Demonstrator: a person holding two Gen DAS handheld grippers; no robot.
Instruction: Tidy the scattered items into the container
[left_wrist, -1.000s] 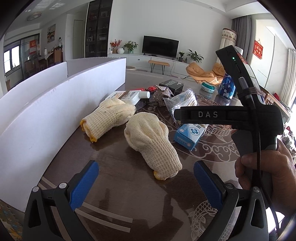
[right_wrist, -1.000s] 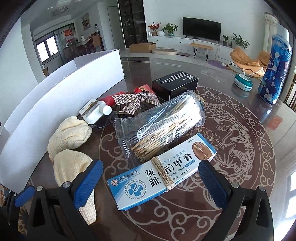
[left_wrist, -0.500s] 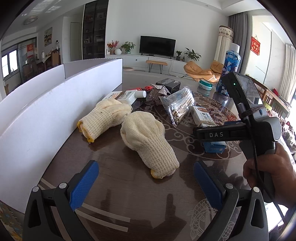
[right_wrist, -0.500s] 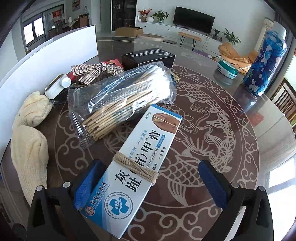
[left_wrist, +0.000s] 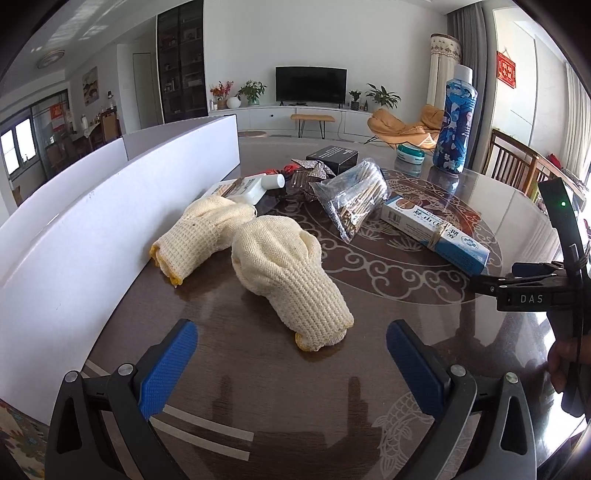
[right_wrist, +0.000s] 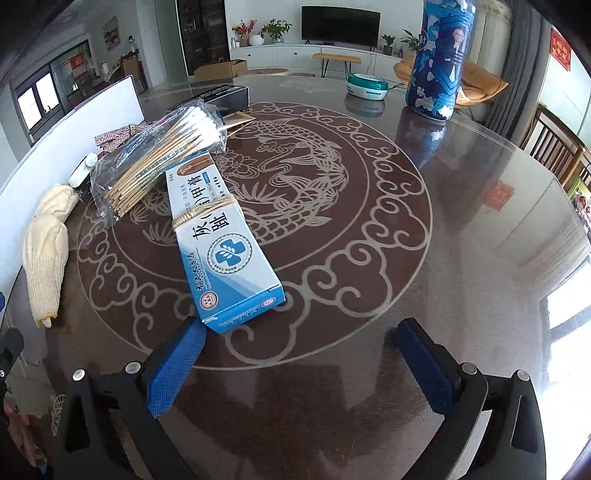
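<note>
The right tool (right_wrist: 299, 354) gapes wide, empty. The long blue-and-white cardboard box (right_wrist: 221, 236) lies just ahead-left, its long axis running away; the left tool (left_wrist: 291, 365), also apart, sits farther off.

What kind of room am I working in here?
Most likely a home living and dining room: a television on a low white cabinet, an orange lounge chair, and a patterned round dining table.

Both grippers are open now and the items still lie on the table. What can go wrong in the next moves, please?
1. The blue box lies left of the open right hand-held gripper, near one finger; closing now could push it, not grip it.
2. The cotton swab bag touches that box and may drag along.
3. The soft nearer glove before the left hand-held gripper might slip.
</note>
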